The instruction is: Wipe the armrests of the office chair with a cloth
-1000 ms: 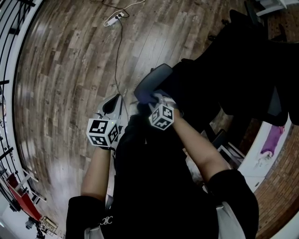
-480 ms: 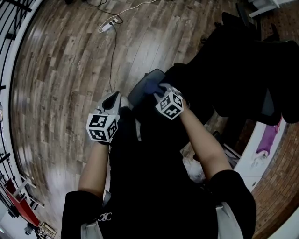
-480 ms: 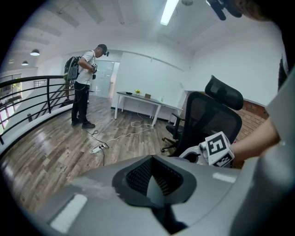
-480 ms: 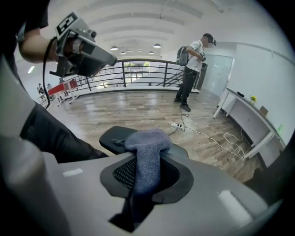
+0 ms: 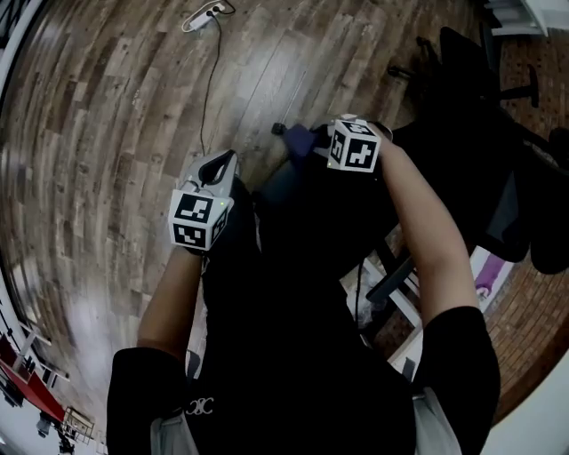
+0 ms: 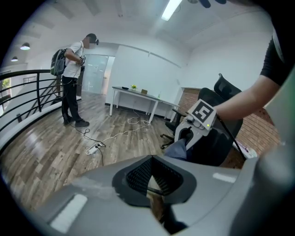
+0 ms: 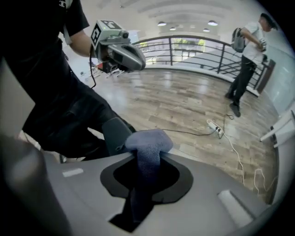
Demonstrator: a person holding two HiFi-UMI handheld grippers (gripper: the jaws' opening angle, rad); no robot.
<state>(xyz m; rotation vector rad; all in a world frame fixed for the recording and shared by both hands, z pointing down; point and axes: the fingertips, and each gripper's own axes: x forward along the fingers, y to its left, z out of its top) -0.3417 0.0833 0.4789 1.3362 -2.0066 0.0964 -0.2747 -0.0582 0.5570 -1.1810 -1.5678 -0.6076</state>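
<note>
My right gripper is shut on a blue-grey cloth, which bulges out in front of its jaws. The cloth presses against the end of the office chair's dark armrest pad, which shows below the cloth in the head view. The black chair is mostly hidden by the person's dark clothes. My left gripper hangs to the left of the armrest, apart from it. Its ribbed pads meet with nothing between them.
A white power strip and its cable lie on the wooden floor beyond the chair. A person with a backpack stands near a black railing. A white table stands by the far wall. Another black chair is at the upper right.
The right gripper has carried the cloth forward along the armrest, away from the body. The left gripper has stayed about where it was.
</note>
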